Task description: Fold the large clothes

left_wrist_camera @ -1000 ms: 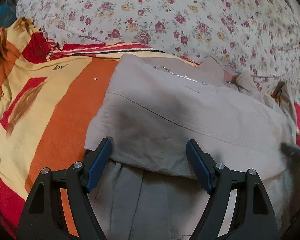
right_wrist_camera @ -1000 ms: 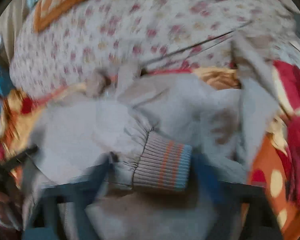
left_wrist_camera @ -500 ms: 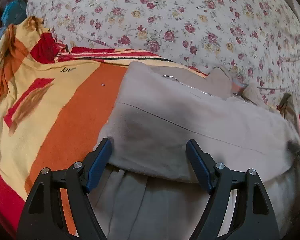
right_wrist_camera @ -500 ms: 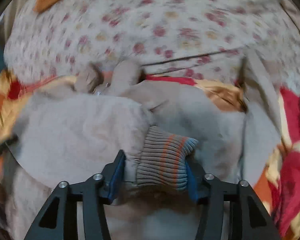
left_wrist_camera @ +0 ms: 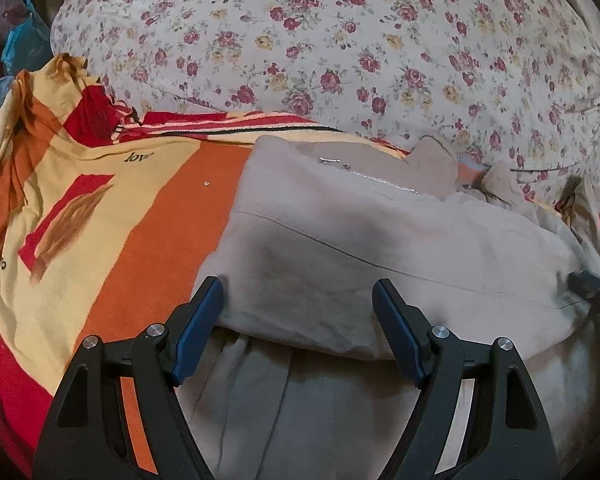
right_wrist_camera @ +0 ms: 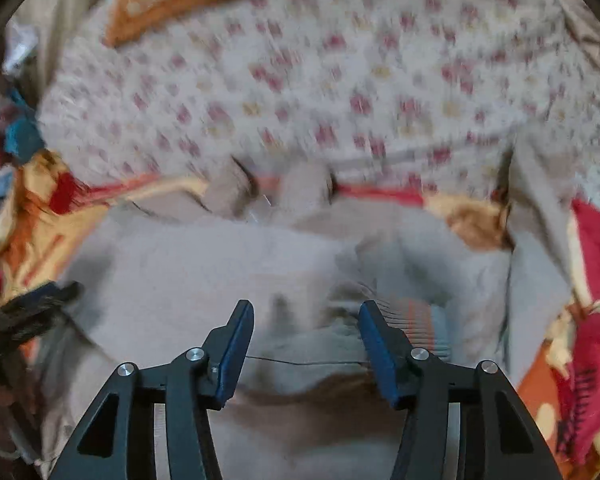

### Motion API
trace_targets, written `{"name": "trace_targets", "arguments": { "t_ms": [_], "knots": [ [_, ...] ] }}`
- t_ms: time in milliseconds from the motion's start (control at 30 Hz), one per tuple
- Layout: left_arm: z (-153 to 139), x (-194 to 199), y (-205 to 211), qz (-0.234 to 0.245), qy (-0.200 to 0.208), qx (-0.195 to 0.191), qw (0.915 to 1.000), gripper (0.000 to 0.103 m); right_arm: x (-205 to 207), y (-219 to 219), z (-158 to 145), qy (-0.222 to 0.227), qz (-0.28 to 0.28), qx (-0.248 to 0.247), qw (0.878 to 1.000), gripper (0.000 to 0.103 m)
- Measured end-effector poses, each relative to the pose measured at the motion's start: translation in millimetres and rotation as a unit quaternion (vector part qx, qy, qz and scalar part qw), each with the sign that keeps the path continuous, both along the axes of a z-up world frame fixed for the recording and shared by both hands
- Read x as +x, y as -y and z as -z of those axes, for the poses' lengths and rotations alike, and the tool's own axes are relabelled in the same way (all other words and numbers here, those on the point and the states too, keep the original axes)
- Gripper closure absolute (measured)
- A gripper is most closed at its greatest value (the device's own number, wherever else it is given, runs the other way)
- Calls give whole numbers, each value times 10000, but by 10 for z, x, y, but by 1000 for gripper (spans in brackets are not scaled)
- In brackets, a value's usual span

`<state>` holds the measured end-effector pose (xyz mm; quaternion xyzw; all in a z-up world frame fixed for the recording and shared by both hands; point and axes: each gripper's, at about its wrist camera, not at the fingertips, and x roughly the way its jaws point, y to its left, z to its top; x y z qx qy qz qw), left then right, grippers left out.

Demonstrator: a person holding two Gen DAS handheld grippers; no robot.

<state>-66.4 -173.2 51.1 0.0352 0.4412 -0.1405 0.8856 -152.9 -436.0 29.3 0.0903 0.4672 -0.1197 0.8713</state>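
1. Beige jacket (left_wrist_camera: 360, 248) lying across the striped blanket (left_wrist_camera: 112, 216) on the bed, centre to right of the left wrist frame; floral quilt (left_wrist_camera: 340, 48) behind, filling the upper half.
2. Left hand-held gripper (left_wrist_camera: 298, 320): jaws spread wide, nothing between them, hovering over the near folded edge of the jacket at lower centre.
3. Right hand-held gripper (right_wrist_camera: 306, 336): jaws partly apart, gripping nothing; striped cuff (right_wrist_camera: 420, 322) just right of the right finger, lower centre-right of a blurred frame.
4. Step in hand, as judged: sleeve laid across the body, flattening before the next fold.
5. Doing it well:
   - Check the cuff sits inside the body outline, not hanging over the side.
   - Press along the fold line, smooth outward from centre to push out trapped bulk.
   - Keep the zipper (left_wrist_camera: 372, 178) line straight, upper centre; use as the symmetry axis.
   - Grab both layers at the hem for the next fold; avoid snagging the blanket underneath.
6. Versus 0.5 s ago: cuff then sat clamped between the right jaws, now released and lying beside them; right view more blurred. Left side practically unchanged, same wide gap, same spot over the fold edge.
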Motion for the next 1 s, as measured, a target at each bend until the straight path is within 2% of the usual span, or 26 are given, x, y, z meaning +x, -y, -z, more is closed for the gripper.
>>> {"name": "trace_targets", "arguments": {
  "t_ms": [67, 133, 200, 367, 433, 533, 600, 733, 800, 1000],
  "knots": [
    [3, 7, 7, 5, -9, 1, 10000, 25, 70, 110, 177, -171, 158, -41, 9997, 50],
    [-4, 0, 10, 19, 4, 1, 10000, 25, 48, 152, 200, -125, 144, -116, 9998, 50],
    [-19, -20, 9, 42, 60, 28, 10000, 25, -34, 114, 77, -54, 90, -99, 9999, 50],
    [-3, -44, 10, 72, 87, 97, 9999, 25, -346, -67, -244, 443, -214, -238, 9985, 48],
    [-11, -56, 11, 83, 105, 68, 9999, 25, -377, -128, -159, 347, -359, -322, 9982, 43],
    [-31, -73, 24, 102, 110, 21, 9999, 25, -291, -93, 151, -148, -343, -392, 9985, 43],
    [-61, -96, 31, 138, 101, -27, 9999, 25, -308, -133, 107, -97, -422, -573, 9974, 43],
    [-118, -135, 65, 234, 88, -140, 9996, 25, -498, -39, -157, 130, -318, -304, 9989, 41],
    [-124, -142, 109, 267, 108, -111, 9995, 25, -616, 44, -201, 229, -136, -191, 9995, 35],
    [-54, -159, 250, 385, 102, 82, 9992, 25, -859, 191, -226, 290, 126, 130, 9994, 35]
  ]
}}
